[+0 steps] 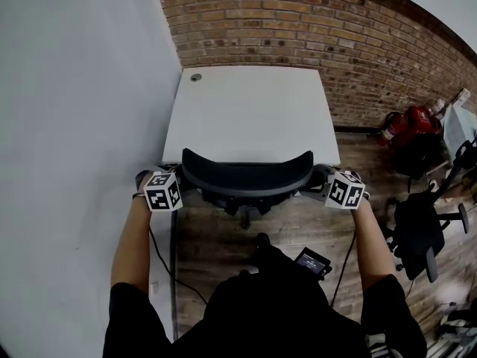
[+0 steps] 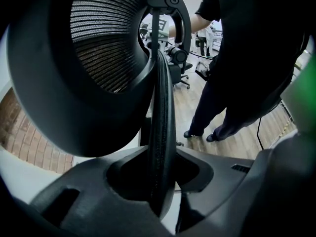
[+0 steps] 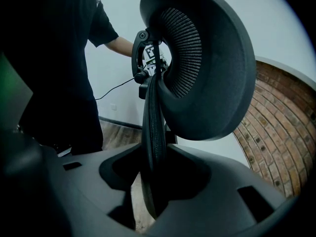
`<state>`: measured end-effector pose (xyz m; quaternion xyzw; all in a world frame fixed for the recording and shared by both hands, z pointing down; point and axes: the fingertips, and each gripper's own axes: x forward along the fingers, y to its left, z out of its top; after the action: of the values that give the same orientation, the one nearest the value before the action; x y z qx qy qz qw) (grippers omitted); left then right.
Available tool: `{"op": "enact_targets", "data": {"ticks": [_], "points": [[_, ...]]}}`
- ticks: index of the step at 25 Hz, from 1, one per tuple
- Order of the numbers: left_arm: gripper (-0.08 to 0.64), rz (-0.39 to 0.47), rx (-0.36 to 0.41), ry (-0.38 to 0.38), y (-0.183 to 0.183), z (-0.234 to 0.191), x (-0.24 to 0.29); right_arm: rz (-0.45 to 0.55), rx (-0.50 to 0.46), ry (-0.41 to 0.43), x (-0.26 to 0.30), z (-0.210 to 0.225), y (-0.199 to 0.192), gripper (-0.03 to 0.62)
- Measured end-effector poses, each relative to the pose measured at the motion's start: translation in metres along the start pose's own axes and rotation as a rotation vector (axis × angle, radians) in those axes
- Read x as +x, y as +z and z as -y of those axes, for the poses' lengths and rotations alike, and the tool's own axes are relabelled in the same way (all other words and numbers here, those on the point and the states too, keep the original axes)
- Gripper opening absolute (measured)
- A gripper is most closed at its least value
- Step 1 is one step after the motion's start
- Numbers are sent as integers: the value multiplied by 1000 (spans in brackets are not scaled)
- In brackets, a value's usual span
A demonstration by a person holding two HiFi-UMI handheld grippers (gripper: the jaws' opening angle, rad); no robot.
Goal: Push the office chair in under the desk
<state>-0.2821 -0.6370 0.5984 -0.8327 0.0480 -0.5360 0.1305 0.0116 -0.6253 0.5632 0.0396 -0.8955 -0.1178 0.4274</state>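
Head view: your scene is lit evenly and softly, without hard shadows. The white surface (image 1: 250,114) is the brightest area and shows no glare. Wide-angle distortion bows the brick wall (image 1: 313,28), and the corners fall to black.

Left gripper view: the office chair (image 2: 98,48) fills your frame, near-black, underexposed and soft at close range. The wood floor (image 2: 237,149) behind it is brighter.

Right gripper view: the same dark foreground stands against a pale wall (image 3: 123,14). A blurred green smear marks the left edge.
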Motion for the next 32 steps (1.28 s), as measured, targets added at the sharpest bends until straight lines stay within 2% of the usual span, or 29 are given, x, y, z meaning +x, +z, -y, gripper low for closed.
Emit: {"op": "enact_targets", "data": {"ticks": [9, 20, 26, 32], "points": [[129, -6, -6, 4, -7, -18, 1, 17, -10, 8, 5, 15, 3, 146], [129, 13, -7, 1, -8, -15, 4, 20, -8, 2, 7, 13, 4, 152], [140, 21, -10, -5, -11, -11, 3, 3, 0, -24, 9, 10, 6, 167], [146, 19, -14, 9, -14, -9, -11, -19, 1, -91, -9, 11, 15, 179]]}}
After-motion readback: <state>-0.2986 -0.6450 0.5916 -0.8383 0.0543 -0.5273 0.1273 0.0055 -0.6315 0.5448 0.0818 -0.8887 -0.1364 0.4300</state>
